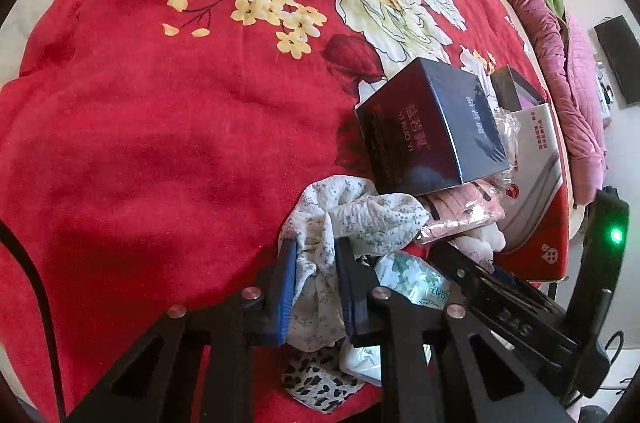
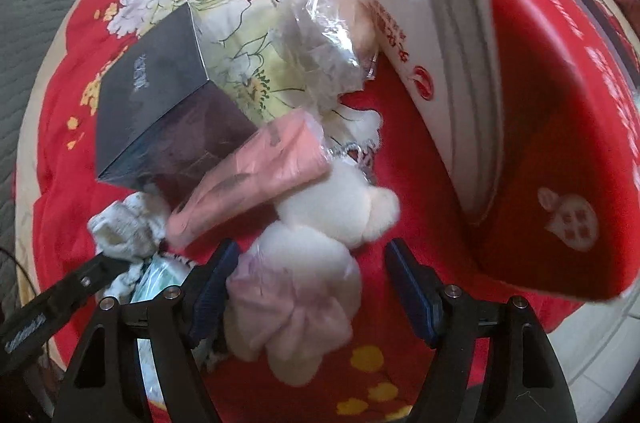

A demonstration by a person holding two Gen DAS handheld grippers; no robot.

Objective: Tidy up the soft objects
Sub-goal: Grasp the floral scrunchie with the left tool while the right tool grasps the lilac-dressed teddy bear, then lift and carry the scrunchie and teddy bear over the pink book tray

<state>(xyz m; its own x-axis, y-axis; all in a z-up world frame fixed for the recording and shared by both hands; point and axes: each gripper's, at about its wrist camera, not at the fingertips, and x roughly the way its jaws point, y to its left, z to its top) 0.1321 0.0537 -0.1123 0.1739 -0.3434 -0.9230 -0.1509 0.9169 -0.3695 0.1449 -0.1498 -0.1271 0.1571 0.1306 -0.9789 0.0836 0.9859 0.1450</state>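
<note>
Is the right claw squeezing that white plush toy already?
No. The right gripper stands wide open around the plush toy, with a clear gap on its right side.

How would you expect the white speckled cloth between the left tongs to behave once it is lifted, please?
The speckled cloth looks thin and crumpled, so it will probably hang limp. It likely weighs little. Its bunched end lies against the dark box, so it might drag there.
</note>
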